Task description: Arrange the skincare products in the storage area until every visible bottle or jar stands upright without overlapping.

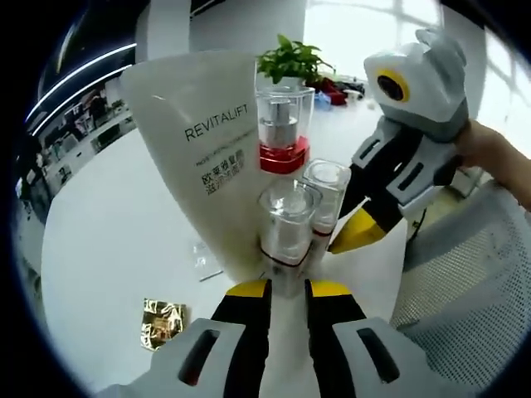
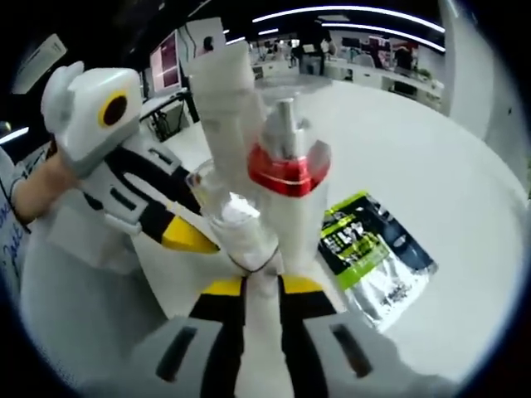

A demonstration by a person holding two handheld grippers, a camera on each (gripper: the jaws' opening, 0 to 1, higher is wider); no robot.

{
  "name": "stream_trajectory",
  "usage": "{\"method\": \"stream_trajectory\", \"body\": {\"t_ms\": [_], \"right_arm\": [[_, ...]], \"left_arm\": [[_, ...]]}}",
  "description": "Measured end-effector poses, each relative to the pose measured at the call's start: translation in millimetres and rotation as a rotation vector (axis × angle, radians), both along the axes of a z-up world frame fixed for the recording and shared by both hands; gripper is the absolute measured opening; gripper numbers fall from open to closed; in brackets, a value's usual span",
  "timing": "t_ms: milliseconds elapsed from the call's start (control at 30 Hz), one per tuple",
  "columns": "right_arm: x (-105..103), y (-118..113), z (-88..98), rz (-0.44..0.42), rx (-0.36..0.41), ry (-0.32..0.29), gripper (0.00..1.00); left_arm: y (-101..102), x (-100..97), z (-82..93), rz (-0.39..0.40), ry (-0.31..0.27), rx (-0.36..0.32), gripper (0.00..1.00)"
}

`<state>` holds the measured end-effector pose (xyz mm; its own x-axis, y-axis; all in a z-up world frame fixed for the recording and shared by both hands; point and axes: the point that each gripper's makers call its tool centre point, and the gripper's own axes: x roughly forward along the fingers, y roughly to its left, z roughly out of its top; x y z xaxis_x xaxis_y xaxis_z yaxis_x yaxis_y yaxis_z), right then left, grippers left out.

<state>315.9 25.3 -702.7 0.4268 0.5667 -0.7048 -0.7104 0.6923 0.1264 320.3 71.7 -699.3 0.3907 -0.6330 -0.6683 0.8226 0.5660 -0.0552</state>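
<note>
Between the left hand-held gripper's (image 1: pixel 287 286) narrowly parted jaws stands a clear-capped bottle (image 1: pixel 288 228), seemingly gripped, beside a second clear bottle (image 1: pixel 323 195), a red-collared pump bottle (image 1: pixel 284 126) and a white tube (image 1: pixel 199 141) on the white worktop (image 1: pixel 108 240). The right hand-held gripper (image 2: pixel 262 286) clasps the pump bottle's base (image 2: pixel 286 224); a green packet (image 2: pixel 373 245) lies nearby.

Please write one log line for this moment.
left gripper: jaws flank clear-capped bottle | right gripper: jaws flank red-collared bottle | white tube: upright
</note>
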Motion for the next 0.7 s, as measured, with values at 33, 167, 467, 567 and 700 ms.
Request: {"method": "stream_trajectory", "body": {"t_ms": [33,167,467,567,700], "right_arm": [[0.2,0.1,0.3,-0.004,0.002,0.001,0.15],[0.5,0.3,-0.5,-0.018,0.001,0.007,0.16],[-0.3,1.6,-4.2,-0.025,-0.018,0.015,0.16],[-1.7,2.0,-6.6,-0.027,-0.025,0.017,0.16],[-2.3,2.1,-9.9,-0.032,-0.022,0.022,0.17]], "left_arm": [[0.3,0.7,-0.7,0.001,-0.004,0.004,0.13],[-0.4,0.7,-2.0,-0.002,-0.003,0.005,0.12],[-1.6,2.1,-4.9,-0.005,-0.007,0.008,0.12],[-2.1,2.1,-5.9,-0.005,-0.005,0.008,0.12],[-1.9,3.3,-5.9,-0.003,-0.007,0.01,0.12]]}}
